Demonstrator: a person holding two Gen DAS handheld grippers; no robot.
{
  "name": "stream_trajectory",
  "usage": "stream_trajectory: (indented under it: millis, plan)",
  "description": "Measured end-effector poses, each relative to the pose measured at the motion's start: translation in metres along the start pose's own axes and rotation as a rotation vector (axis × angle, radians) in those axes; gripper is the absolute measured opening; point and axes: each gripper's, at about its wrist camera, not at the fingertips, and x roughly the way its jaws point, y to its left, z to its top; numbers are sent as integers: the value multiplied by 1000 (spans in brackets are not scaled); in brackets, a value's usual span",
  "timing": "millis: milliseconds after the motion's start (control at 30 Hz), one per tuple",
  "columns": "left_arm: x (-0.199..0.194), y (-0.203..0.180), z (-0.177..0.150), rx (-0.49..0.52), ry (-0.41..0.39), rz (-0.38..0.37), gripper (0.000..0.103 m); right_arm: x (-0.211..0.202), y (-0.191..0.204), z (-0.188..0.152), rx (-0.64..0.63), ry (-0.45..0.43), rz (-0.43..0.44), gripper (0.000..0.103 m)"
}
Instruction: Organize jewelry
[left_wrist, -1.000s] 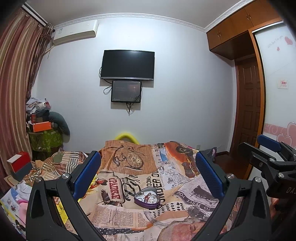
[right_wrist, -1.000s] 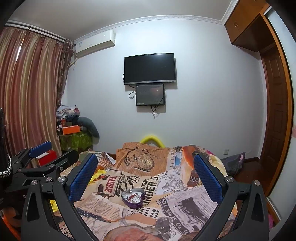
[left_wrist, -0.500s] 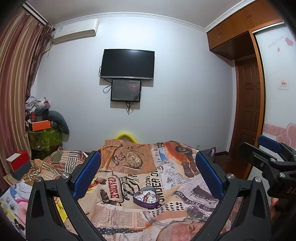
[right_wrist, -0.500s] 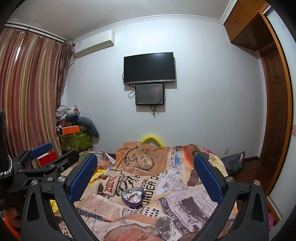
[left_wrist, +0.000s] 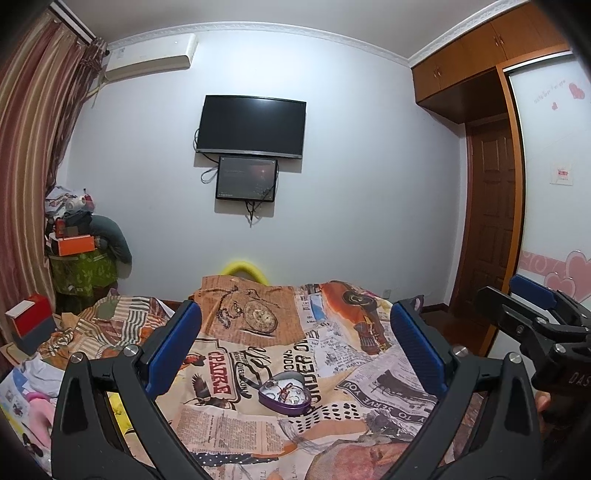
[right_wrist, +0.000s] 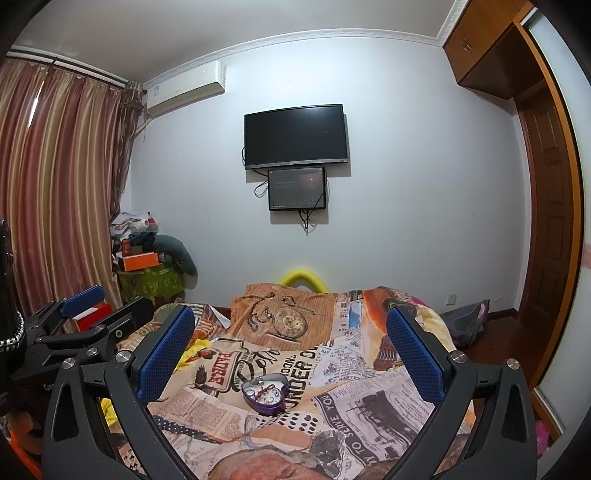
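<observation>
- Left tongs (left_wrist: 295, 325), black-framed with blue pads, gape wide and hold nothing, low in the left wrist view.
- Right tongs (right_wrist: 290, 325) likewise stand wide apart and empty.
- Purple heart-shaped tin (left_wrist: 285, 394) with small jewelry pieces inside lies open on the newspaper-print bedspread (left_wrist: 369, 369), lower centre of each frame, between the blue pads (right_wrist: 166, 350) and apart from them.

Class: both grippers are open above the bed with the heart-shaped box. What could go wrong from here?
1. The heart-shaped box sits lidless on a soft, rumpled bedspread; a clumsy pinch could tip it and spill the small jewelry.
2. The left gripper and right gripper flank one small box, so they might collide.
</observation>
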Motion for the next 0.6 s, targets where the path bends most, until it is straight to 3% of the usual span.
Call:
stream_trajectory:
  millis: [600]
  plan:
    - [3,-1,-4,4,22,-25,103,3,-3,-2,11,14,-8,103]
